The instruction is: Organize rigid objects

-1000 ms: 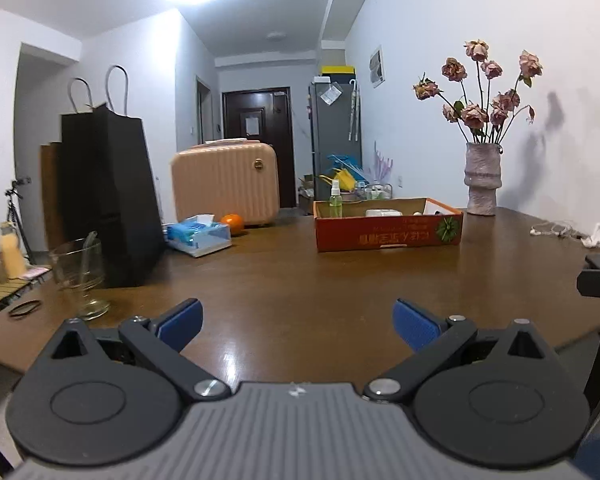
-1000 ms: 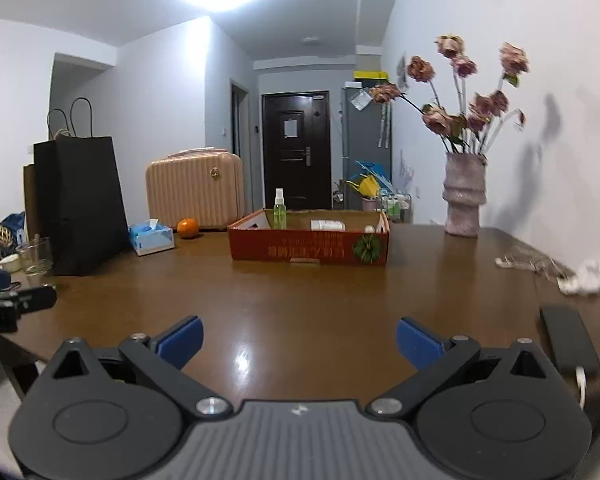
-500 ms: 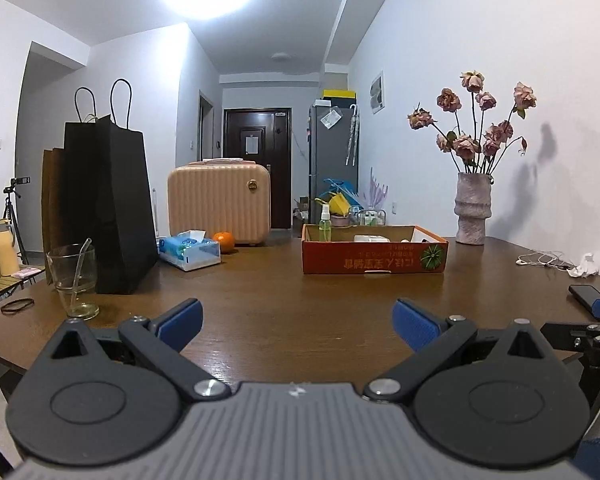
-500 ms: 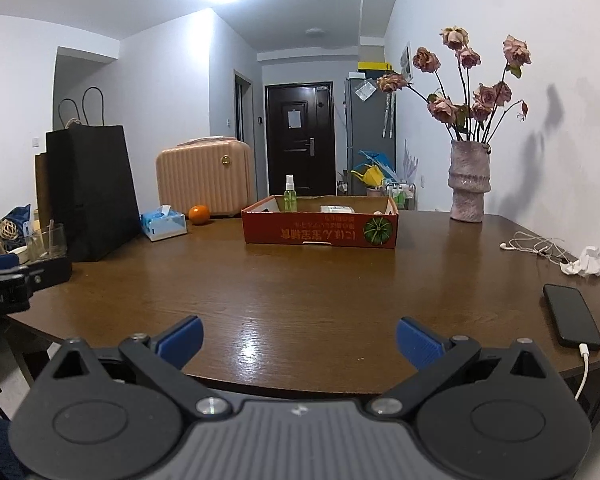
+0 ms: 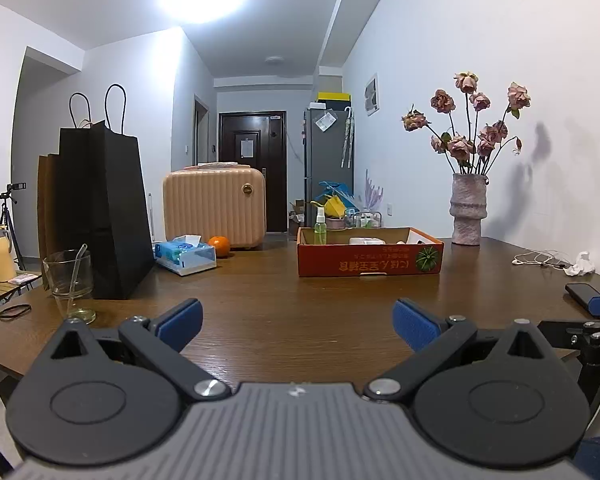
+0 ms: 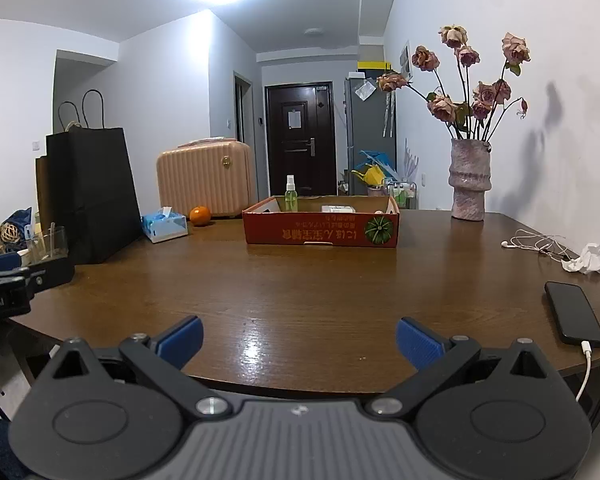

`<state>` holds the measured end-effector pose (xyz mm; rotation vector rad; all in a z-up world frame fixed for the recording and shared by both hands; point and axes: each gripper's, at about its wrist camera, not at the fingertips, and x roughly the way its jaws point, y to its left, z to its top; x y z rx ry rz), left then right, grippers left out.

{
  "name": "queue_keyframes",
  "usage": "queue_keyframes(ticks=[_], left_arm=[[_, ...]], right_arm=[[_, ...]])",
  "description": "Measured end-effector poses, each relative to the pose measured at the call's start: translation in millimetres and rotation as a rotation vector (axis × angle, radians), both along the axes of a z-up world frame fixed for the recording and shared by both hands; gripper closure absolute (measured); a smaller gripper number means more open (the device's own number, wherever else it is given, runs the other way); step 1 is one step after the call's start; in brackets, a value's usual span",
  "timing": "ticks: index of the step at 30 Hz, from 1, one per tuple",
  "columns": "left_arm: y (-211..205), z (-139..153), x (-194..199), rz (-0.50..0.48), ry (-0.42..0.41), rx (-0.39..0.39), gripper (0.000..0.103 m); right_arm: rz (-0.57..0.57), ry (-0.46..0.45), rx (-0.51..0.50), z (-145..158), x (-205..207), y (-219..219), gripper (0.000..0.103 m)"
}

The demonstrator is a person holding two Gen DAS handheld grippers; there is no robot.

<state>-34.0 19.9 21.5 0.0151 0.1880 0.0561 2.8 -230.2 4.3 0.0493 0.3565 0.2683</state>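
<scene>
A red cardboard box (image 5: 370,262) (image 6: 320,230) sits at the far middle of the brown wooden table (image 5: 292,308) (image 6: 320,292). In it stand a green spray bottle (image 5: 321,226) (image 6: 291,194) and a white packet (image 5: 366,241) (image 6: 338,209). My left gripper (image 5: 296,322) hovers open over the table's near edge, nothing between its blue pads. My right gripper (image 6: 298,340) is likewise open and empty at the near edge. Each view catches the other gripper at its side edge.
A black paper bag (image 5: 100,216), a glass with a straw (image 5: 70,284), a blue tissue box (image 5: 186,256), an orange (image 5: 219,246) and a pink suitcase (image 5: 214,208) occupy the left. A vase of dried roses (image 6: 470,176), earphones (image 6: 534,242), crumpled tissue (image 6: 588,260) and a charging phone (image 6: 574,312) lie right.
Both grippers have drawn back and levelled out, so the box looks farther off. In the right view the phone slid from the frame's edge into fuller sight. Jaws stayed open.
</scene>
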Motion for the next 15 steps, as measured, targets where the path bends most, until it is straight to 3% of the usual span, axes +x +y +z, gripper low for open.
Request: queue_keyframes(ticks=[15], left_arm=[[1.5, 0.2, -0.6, -0.006, -0.008, 0.007, 0.0]], right_arm=[[-0.006, -0.009, 0.003, -0.2, -1.6, -0.1, 0.0]])
